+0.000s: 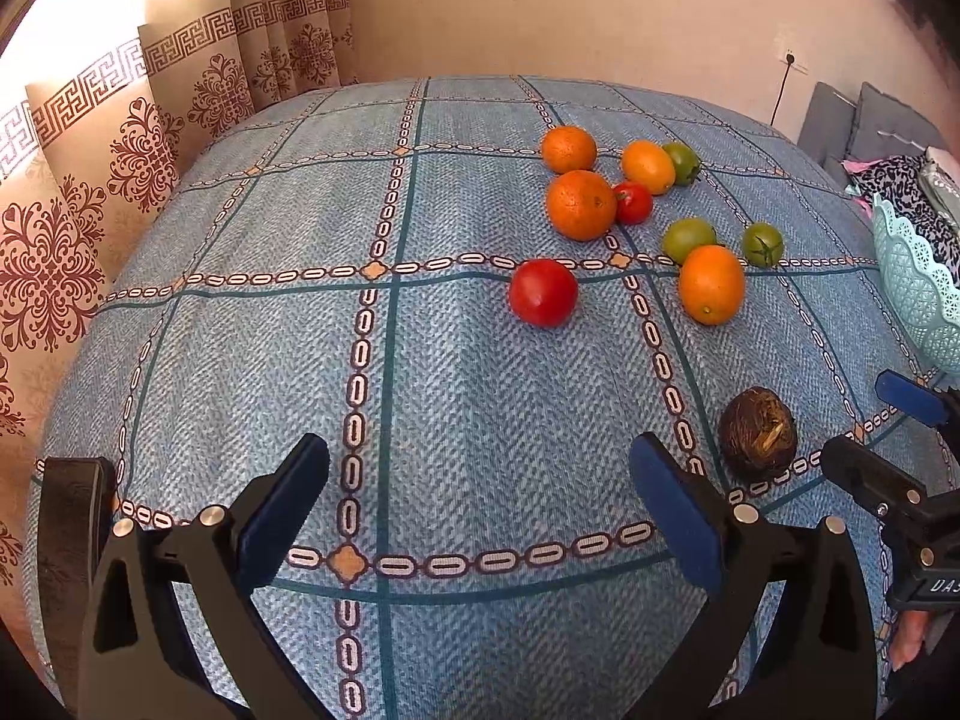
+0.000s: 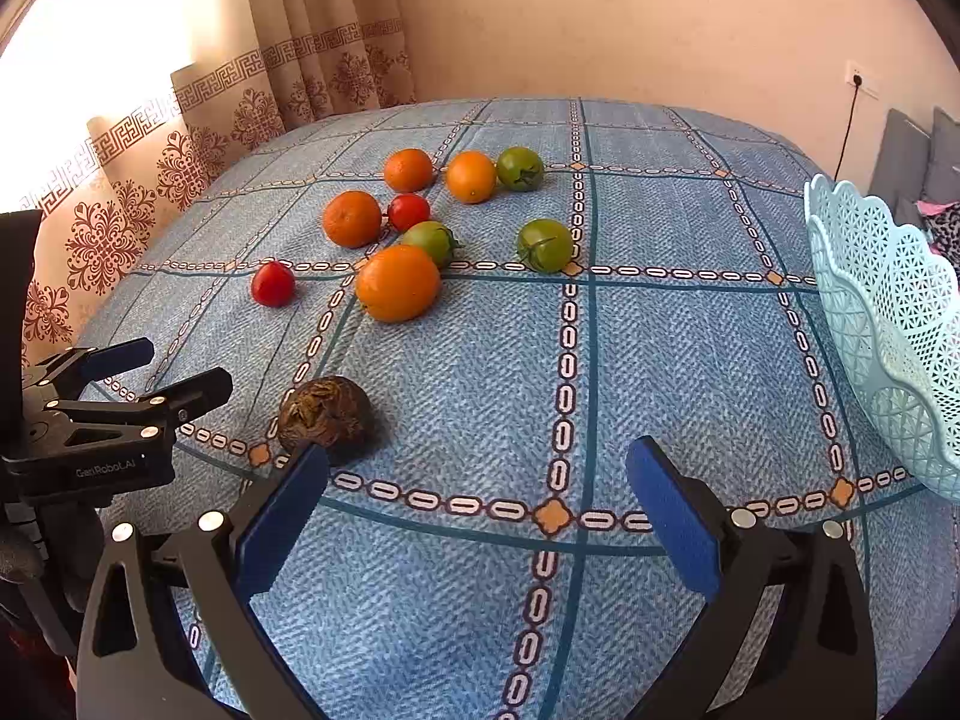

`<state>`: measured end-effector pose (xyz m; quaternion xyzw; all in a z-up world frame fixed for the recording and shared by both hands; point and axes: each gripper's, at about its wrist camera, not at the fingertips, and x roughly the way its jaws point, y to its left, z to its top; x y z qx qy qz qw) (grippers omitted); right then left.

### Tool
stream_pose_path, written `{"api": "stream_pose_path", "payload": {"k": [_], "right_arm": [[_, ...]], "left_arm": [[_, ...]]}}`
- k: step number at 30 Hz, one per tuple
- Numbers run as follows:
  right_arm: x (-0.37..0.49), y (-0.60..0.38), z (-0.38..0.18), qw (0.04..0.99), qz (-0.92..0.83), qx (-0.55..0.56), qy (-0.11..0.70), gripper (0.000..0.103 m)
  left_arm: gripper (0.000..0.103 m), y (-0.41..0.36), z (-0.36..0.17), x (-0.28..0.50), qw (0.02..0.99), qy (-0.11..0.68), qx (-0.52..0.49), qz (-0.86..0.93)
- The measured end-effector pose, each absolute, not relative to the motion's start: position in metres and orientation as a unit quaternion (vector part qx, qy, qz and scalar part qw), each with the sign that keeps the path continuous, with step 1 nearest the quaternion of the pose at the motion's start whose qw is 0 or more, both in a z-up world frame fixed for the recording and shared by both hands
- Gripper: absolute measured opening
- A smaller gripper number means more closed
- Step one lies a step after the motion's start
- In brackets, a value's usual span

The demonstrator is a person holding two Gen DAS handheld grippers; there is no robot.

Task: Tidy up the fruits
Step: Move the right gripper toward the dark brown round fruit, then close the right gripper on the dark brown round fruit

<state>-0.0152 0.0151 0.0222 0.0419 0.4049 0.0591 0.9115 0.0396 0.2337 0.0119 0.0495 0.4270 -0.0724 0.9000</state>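
Lying on woven blue cloth [image 2: 660,360]: glossy round oranges [image 2: 398,282], wrinkled brown fruit [image 2: 327,417].

Blue patterned tablecloth [image 2: 660,360] covers table. Beige curtain [image 1: 90,192] with brown floral print at left. Wall socket [image 2: 859,79] with black cord, grey cushions [image 1: 864,120] at right.

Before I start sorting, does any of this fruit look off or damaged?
Yes: the dark brown fruit lying nearest the tongs, apart from the bright oranges and tomatoes. Its skin looks shrivelled and rough with a torn, dried patch, so it may be spoiled. The rest look sound.
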Motion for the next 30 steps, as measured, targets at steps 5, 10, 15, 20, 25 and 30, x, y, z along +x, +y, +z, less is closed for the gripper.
{"api": "stream_pose_path", "payload": {"k": [5,10,15,20,25,30], "right_arm": [[-0.014,0.037,0.031,0.916,0.088,0.027,0.391,0.097],[-0.01,0.061,0.033,0.913,0.109,-0.001,0.394,0.079],[-0.001,0.075,0.026,0.906,0.12,-0.018,0.405,0.066],[0.004,0.08,0.014,0.898,0.12,-0.026,0.423,0.045],[0.002,0.072,0.016,0.901,0.115,-0.012,0.419,0.043],[-0.003,0.06,0.02,0.906,0.099,-0.002,0.411,0.043]], "left_arm": [[0.101,0.243,0.019,0.039,0.908,0.412,0.056,-0.059],[0.101,0.255,0.023,0.038,0.911,0.406,0.052,-0.048],[0.101,0.262,0.026,0.036,0.914,0.4,0.052,-0.043],[0.101,0.261,0.027,0.035,0.915,0.396,0.053,-0.046],[0.101,0.253,0.029,0.039,0.917,0.39,0.058,-0.055],[0.101,0.24,0.029,0.047,0.914,0.394,0.056,-0.08]]}}
